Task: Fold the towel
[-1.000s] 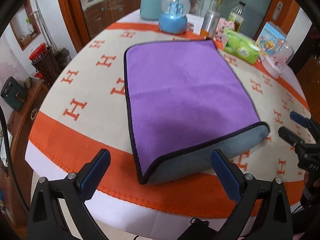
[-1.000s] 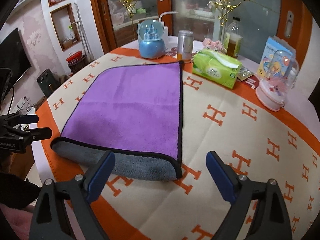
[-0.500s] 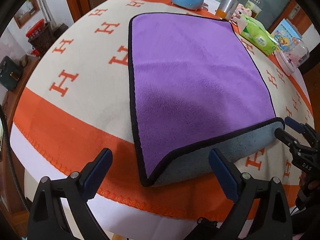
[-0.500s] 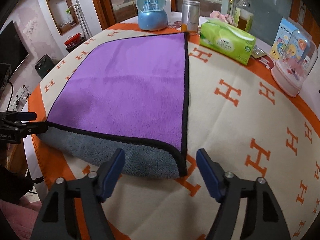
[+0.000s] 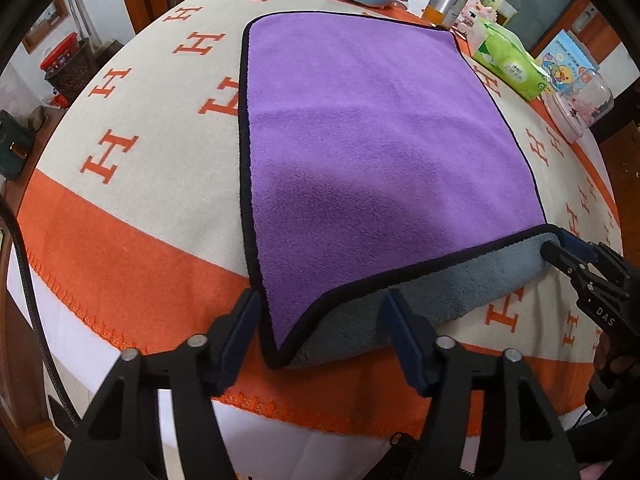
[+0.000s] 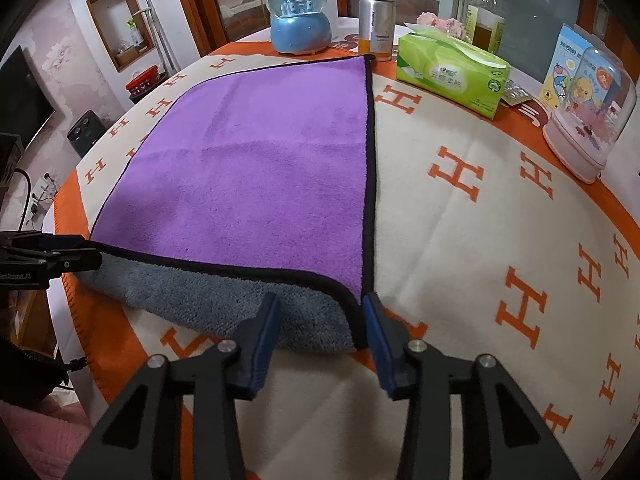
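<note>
A purple towel [image 5: 372, 128] with a black hem and grey underside lies folded on the round table, its grey fold edge nearest me; it also shows in the right wrist view [image 6: 256, 176]. My left gripper [image 5: 324, 334] is open, its fingers straddling the near left corner. My right gripper [image 6: 320, 330] is open, partly narrowed, its fingers straddling the near right corner. Neither pinches the cloth. The right gripper also shows at the towel's right corner in the left wrist view [image 5: 568, 252], and the left gripper at the left corner in the right wrist view [image 6: 60, 254].
The table carries a cream and orange cloth [image 6: 480, 240] with H marks. At the back stand a blue snow globe [image 6: 300, 16], a can [image 6: 376, 26], a green tissue pack [image 6: 452, 70], a bottle [image 6: 486, 16] and a domed pink toy [image 6: 592, 120].
Both grippers moved forward to the towel's near corners and their jaws narrowed around the corners. The towel has not moved.
</note>
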A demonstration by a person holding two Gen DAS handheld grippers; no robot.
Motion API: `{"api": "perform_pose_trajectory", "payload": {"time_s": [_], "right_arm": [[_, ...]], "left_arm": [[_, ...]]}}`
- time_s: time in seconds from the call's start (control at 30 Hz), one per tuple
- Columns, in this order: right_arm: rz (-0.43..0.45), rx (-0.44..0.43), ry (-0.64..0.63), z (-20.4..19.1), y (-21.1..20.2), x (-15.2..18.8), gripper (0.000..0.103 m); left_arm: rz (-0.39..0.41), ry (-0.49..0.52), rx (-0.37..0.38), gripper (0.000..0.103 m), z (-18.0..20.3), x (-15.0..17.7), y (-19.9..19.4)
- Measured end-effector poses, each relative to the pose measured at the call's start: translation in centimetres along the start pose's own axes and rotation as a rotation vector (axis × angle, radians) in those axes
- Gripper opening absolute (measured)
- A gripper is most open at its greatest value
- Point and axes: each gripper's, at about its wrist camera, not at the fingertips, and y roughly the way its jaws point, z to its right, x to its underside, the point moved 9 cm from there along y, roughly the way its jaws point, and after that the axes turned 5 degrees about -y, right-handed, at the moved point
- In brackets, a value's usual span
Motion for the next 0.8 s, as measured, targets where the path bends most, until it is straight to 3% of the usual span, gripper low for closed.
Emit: {"api": "perform_pose_trajectory", "payload": {"time_s": [0.2, 0.4, 0.8], "right_arm": [[-0.010, 0.008, -0.002, 0.24, -0.07, 0.30, 0.022], [-0.013, 0.015, -0.004, 0.39, -0.23, 0.46, 0.014], [-0.010, 0.035, -0.027, 0.40, -0.49, 0.56, 0.004]], "left_arm": [[0.000, 0.010, 0.014, 0.037, 0.16, 0.36, -0.40], [-0.004, -0.001, 0.020, 0.016, -0.39, 0.69, -0.78], [-0.007, 0.028, -0.004, 0.004, -0.29, 0.89, -0.90]]}}
